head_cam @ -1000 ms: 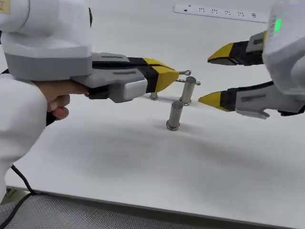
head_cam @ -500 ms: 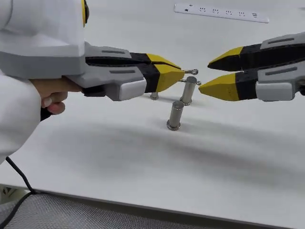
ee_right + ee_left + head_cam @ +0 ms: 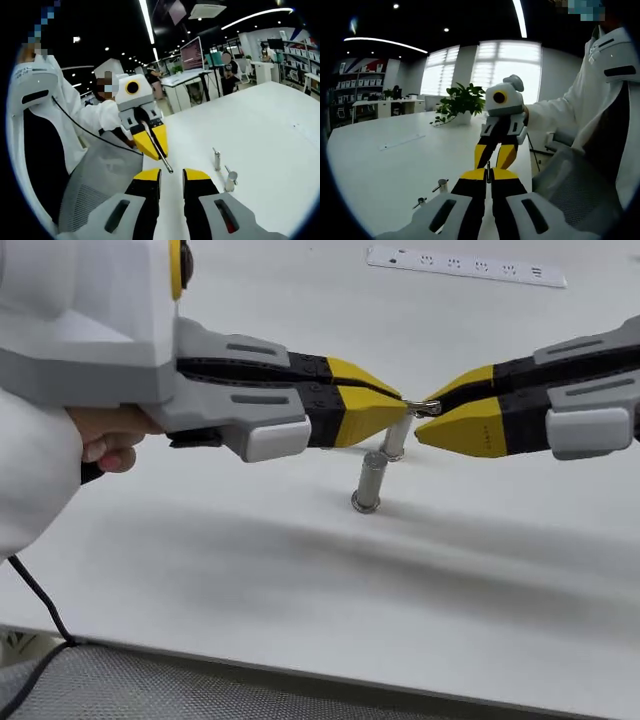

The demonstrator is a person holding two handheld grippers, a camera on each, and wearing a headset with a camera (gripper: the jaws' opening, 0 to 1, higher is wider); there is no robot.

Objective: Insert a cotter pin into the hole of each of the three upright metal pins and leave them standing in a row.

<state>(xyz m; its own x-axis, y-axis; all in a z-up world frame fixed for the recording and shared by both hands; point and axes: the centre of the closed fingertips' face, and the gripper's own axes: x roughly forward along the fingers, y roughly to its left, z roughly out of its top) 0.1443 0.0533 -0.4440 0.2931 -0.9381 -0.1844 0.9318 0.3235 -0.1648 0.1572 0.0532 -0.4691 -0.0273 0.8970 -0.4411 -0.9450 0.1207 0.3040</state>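
My left gripper (image 3: 403,405) comes in from the left, shut on a thin cotter pin (image 3: 412,405) that sticks out past its tips. My right gripper (image 3: 421,420) faces it tip to tip from the right, its jaws a little apart around the pin's free end (image 3: 170,170). Just below them stand two upright metal pins, the near one (image 3: 367,483) in plain sight and another (image 3: 393,443) half hidden behind the tips. In the left gripper view two pins (image 3: 441,185) (image 3: 421,201) each carry a thin cross piece near the top.
A white power strip (image 3: 465,265) lies at the far edge of the white table (image 3: 300,570). A black cable (image 3: 40,605) hangs past the near left corner. A potted plant (image 3: 462,102) stands at the table's far end.
The right gripper has narrowed from wide open and moved left to meet the left gripper's tip. The left gripper has carried the cotter pin slightly right and down, above the pins.
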